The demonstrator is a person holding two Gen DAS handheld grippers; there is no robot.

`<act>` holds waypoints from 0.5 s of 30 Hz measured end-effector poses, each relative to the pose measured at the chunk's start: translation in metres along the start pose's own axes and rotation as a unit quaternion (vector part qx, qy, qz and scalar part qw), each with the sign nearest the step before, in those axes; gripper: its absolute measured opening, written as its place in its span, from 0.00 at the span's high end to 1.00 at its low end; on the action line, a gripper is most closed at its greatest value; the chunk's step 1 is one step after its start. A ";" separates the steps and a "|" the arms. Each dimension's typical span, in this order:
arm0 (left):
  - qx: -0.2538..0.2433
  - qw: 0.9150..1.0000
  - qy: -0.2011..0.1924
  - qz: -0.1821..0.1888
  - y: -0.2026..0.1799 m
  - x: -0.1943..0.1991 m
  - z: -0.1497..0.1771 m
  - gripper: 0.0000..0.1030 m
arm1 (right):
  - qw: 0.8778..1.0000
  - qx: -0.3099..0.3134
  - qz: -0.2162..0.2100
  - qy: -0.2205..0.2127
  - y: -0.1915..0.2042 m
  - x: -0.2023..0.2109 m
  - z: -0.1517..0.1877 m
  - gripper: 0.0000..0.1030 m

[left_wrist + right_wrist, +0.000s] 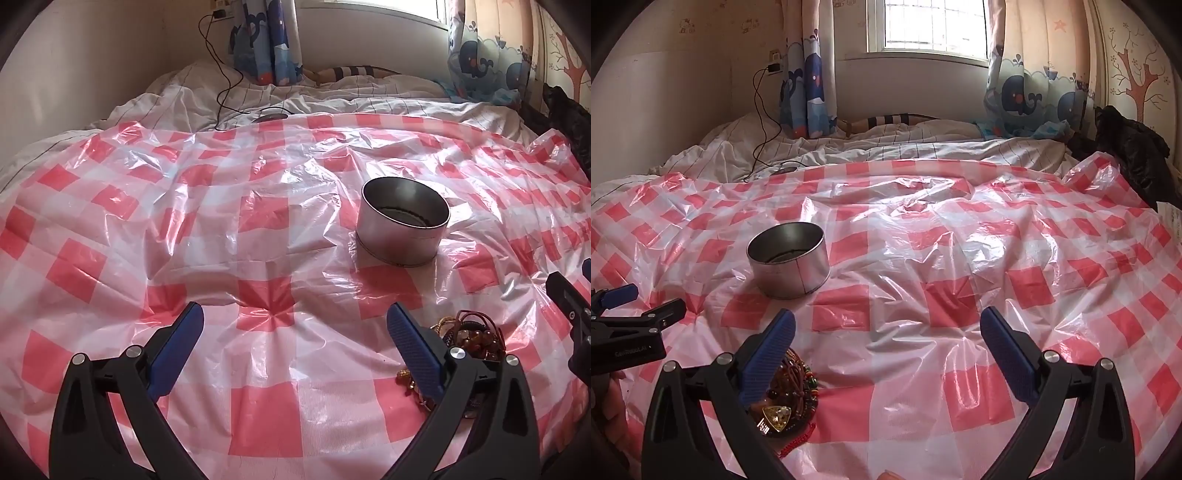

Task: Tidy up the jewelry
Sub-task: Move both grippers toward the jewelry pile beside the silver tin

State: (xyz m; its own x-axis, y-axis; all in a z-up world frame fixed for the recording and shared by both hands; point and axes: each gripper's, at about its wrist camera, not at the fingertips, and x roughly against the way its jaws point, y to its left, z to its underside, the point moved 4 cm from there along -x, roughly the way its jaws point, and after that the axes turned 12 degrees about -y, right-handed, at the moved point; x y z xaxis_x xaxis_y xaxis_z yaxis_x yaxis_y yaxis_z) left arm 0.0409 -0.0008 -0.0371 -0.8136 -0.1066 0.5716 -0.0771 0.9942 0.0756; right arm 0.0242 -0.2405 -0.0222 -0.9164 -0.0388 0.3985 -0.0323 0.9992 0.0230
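Spread wide and empty, the left gripper, blue fingers pinching nothing. Same deal with the right gripper, fingers gaping, nothing between them. Hovered low over a red-and-white checked plastic sheet thrown across the bed.

Sat between the two grippers, that jewelry pile: a tangle of brown beaded bracelets and cords, with a gold triangular pendant and a red braided cord showing from the right wrist view. Lay outside both gaps, though: just right of the left gripper's right finger and partly tucked behind it, and just beside the right gripper's left finger, partly under it. Couldn't tell whether anything actually touched.

Stood upright further out on the sheet, a round metal tin, lid off, well apart from the pile. Looked dark inside, contents not clear.
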 end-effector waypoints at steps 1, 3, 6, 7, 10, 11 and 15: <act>0.000 1.000 0.006 -0.006 0.001 -0.004 -0.002 0.07 | 1.000 0.004 -0.004 -0.001 0.002 -0.005 -0.003 0.07; -0.008 1.000 0.009 -0.013 0.000 -0.007 -0.006 0.07 | 1.000 0.015 -0.011 0.003 0.005 -0.018 -0.011 0.07; -0.015 1.000 0.012 -0.011 -0.002 -0.011 -0.014 0.07 | 1.000 -0.012 -0.023 0.004 0.005 -0.033 -0.022 0.07; -0.013 1.000 0.014 -0.010 -0.003 -0.015 -0.017 0.07 | 0.999 -0.032 -0.029 0.007 0.004 -0.037 -0.023 0.07; 0.001 1.000 0.019 0.000 -0.005 -0.024 -0.018 0.07 | 0.999 -0.036 -0.031 0.016 0.009 -0.039 -0.015 0.07; 0.002 1.000 0.020 0.001 -0.005 -0.026 -0.014 0.07 | 0.999 -0.026 -0.030 0.021 0.012 -0.040 -0.012 0.07; -0.001 0.999 0.044 -0.003 -0.004 -0.038 0.003 0.07 | 0.998 -0.022 -0.038 0.034 0.016 -0.042 -0.004 0.07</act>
State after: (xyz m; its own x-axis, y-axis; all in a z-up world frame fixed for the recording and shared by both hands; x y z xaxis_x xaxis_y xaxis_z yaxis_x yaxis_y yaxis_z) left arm 0.0704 -0.0005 -0.0618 -0.7587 -0.1132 0.6415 -0.0804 0.9935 0.0801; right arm 0.0636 -0.2225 -0.0350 -0.8822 -0.1172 0.4561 -0.0828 0.9920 0.0949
